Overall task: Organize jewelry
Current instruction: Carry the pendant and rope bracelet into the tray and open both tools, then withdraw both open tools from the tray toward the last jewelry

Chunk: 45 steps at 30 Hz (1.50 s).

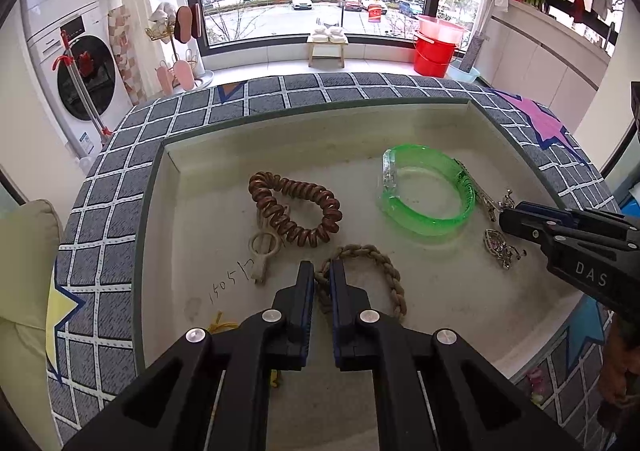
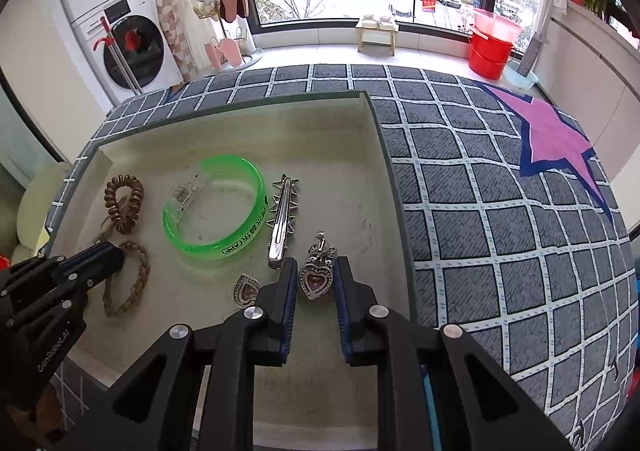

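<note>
A shallow cream tray (image 1: pixel 360 119) (image 2: pixel 372 123) holds the jewelry. My left gripper (image 1: pixel 322 275) is shut on the near-left end of a braided rope bracelet (image 1: pixel 384 263) (image 2: pixel 136 271). My right gripper (image 2: pixel 315 271) is open, and a heart earring (image 2: pixel 316 279) lies between its fingers. A second heart earring (image 2: pixel 246 291) lies just to its left. A green translucent bangle (image 1: pixel 428 191) (image 2: pixel 216 211), a brown spiral hair tie (image 1: pixel 296 211) (image 2: pixel 124 203) and a silver star hair clip (image 2: pixel 282 219) lie farther back.
The tray sits on a grey checked cloth (image 2: pixel 500 211) with a pink star (image 2: pixel 552 135). A pale ring-shaped piece (image 1: pixel 262 247) lies by the spiral tie. A washing machine (image 1: pixel 76 71), a red bucket (image 1: pixel 434 51) and a small stool (image 1: pixel 326 47) stand beyond, by the window.
</note>
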{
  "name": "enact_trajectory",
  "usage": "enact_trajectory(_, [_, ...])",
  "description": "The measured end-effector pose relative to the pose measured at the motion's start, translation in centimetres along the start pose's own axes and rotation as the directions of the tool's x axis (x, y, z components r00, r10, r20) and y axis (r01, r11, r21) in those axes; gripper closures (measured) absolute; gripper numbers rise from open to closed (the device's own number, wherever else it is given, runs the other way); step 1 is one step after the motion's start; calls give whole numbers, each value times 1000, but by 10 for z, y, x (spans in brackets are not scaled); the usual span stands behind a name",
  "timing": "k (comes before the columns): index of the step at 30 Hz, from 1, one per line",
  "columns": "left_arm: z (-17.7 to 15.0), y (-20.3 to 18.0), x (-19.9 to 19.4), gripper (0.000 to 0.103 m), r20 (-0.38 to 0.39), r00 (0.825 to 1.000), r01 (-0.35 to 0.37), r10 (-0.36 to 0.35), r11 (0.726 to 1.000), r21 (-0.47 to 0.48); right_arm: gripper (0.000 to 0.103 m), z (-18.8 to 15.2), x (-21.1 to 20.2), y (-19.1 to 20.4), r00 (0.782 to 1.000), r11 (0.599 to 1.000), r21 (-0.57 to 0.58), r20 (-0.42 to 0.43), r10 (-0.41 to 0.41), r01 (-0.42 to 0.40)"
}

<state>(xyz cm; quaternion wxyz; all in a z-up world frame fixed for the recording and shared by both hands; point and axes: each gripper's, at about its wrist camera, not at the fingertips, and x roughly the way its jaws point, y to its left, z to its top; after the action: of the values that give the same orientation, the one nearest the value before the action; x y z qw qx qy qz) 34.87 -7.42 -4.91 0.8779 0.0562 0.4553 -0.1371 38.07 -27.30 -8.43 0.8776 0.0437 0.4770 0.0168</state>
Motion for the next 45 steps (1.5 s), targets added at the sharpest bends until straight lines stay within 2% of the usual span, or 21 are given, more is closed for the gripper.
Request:
enact_trajectory(1, [-1,-1,0,81,2,1000,-4,4,1000,3,72,0,-1,1,1000,1000,-2,-1,5,-5])
enact_trajectory(3, [-2,-2,-1,81,5,1000,-5,5,1000,5,53,-1,-2,4,1000,1000,-10,2,6,-6])
enact_trajectory(7, [-3,-3,-9,81,28,1000,-8,8,1000,6,48,-2,-9,3,999,999,19,12,41,-41])
enact_trajectory(11, [-1,-3,-16,81,56,998,-16,15,1000,11,33,-1,-20,-4,994,991,88,37,100,-103])
enact_trajectory(16, [0,-1,-17,81,59,998,-11,11,1000,-2,31,-1,-37,-10,988,978,143,72,140,-149])
enact_trajectory(25, [1,3,-30,81,82,996,-26,28,999,-31,28,-12,-61,-16,985,971,180,90,144,-158])
enact_trajectory(28, [0,4,-37,81,92,996,-18,21,999,-32,23,-17,-69,-18,985,968,193,95,142,-159])
enact_trajectory(35, [-10,10,-56,80,99,995,-2,7,999,-48,23,-29,-84,-18,984,964,210,104,146,-165])
enact_trajectory(37, [-14,13,-62,80,102,995,4,2,998,-58,21,-33,-90,-16,984,964,210,109,144,-164])
enact_trajectory(39, [-19,16,-68,80,105,994,4,3,998,-64,14,-37,-95,-16,983,962,216,114,147,-169])
enact_trajectory(42, [-29,20,-79,80,114,993,13,-5,997,-70,14,-43,-103,-14,982,960,224,120,146,-170])
enact_trajectory(43, [-31,22,-82,62,117,993,14,-5,997,-72,14,-45,-106,-13,982,960,224,122,145,-170])
enact_trajectory(45, [-36,25,-88,0,112,994,2,8,996,-84,13,-49,-111,-11,981,961,220,129,144,-170])
